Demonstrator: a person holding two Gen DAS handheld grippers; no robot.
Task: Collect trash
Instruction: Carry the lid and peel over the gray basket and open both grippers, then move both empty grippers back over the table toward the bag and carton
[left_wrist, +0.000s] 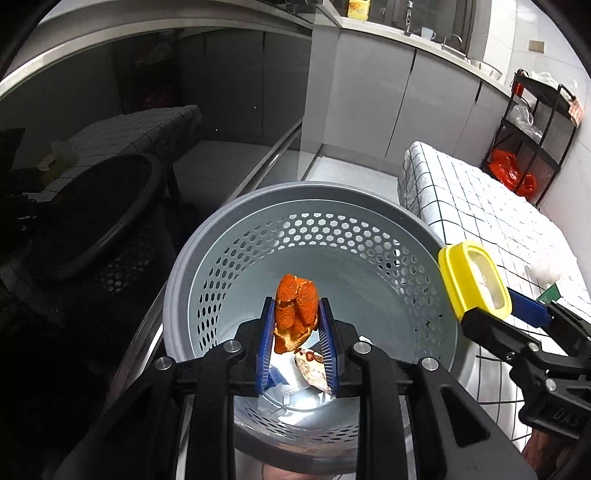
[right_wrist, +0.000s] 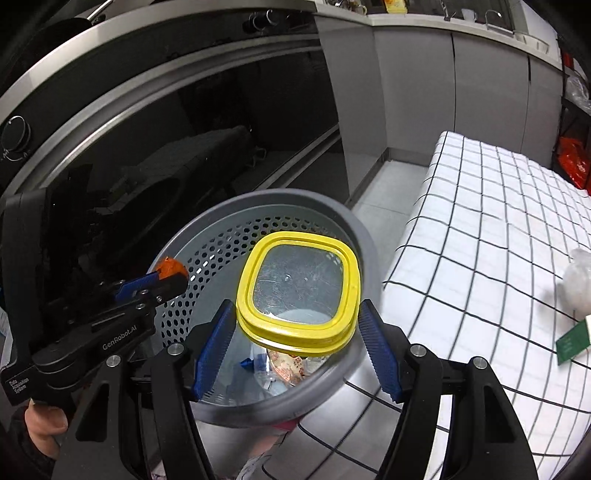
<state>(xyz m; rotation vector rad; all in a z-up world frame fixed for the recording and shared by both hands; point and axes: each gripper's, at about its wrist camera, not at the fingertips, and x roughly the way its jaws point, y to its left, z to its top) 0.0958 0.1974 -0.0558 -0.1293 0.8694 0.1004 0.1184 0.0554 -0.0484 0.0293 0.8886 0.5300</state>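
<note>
A grey perforated waste bin (left_wrist: 207, 258) stands beside the table, with wrappers (left_wrist: 314, 369) lying at its bottom. My left gripper (left_wrist: 296, 308) hangs over the bin's opening, shut on a piece of orange peel (left_wrist: 295, 314) that sits between its blue pads. In the right wrist view, the left gripper (right_wrist: 170, 275) and the peel (right_wrist: 170, 266) are at the bin's left rim. My right gripper (right_wrist: 295, 314) is shut on a yellow-rimmed clear lid (right_wrist: 299, 284), held flat over the bin (right_wrist: 362, 236). The left wrist view shows that lid (left_wrist: 476, 280) at the bin's right rim.
A table with a black-and-white checked cloth (right_wrist: 480, 221) lies to the right of the bin, with a green card (right_wrist: 572, 339) and a white crumpled thing (right_wrist: 580, 280) on it. Dark glass appliance fronts (left_wrist: 110, 110) stand to the left. A black rack with red bags (left_wrist: 509, 173) is at the far right.
</note>
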